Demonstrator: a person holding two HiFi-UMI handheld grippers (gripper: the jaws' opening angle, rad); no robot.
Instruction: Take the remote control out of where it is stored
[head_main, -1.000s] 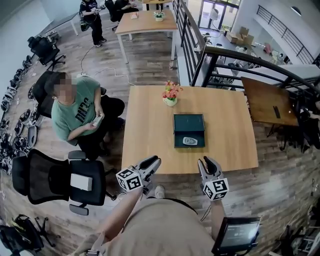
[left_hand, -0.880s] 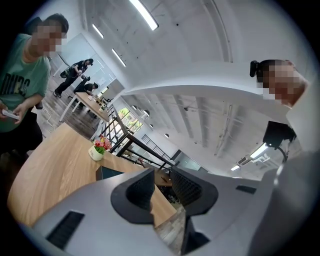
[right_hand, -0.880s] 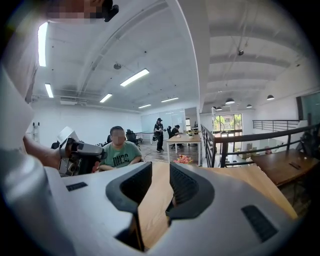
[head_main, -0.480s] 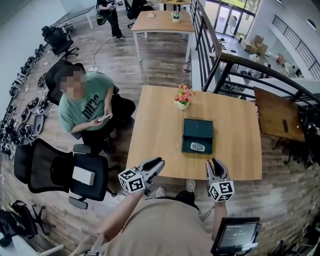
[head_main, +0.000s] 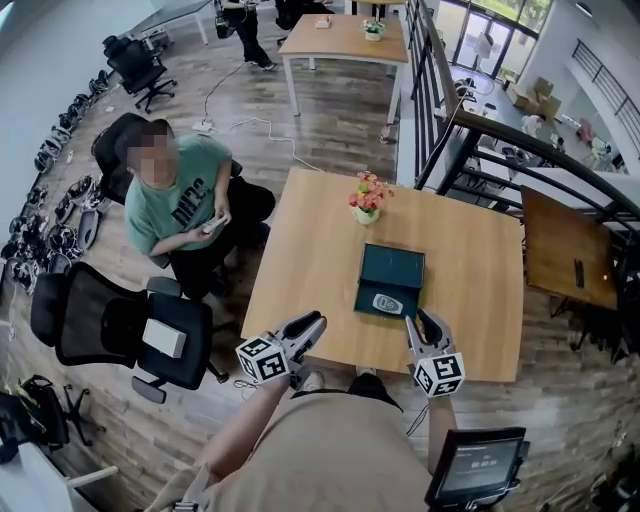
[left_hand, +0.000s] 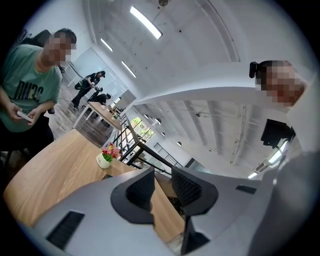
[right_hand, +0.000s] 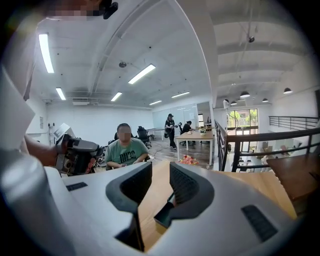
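Head view: remote control (head_main: 388, 303) lies flat in the near half of an open dark box (head_main: 392, 262) on the desk (head_main: 300, 260), with the raised lid at its 12 o'clock. Nothing else shows inside. It looks light, rigid and smooth, so pinching across its long sides seems safest. Right gripper (head_main: 422, 320) hovers at the box's 5 o'clock, left gripper (head_main: 312, 322) at 8 o'clock.

Left gripper view: jaws clenched, empty.

Right gripper view: jaws clenched, empty; the remote isn't visible.

Grey remote control (head_main: 388, 303) lies flat — inside the open dark-green box (head_main: 392, 264).
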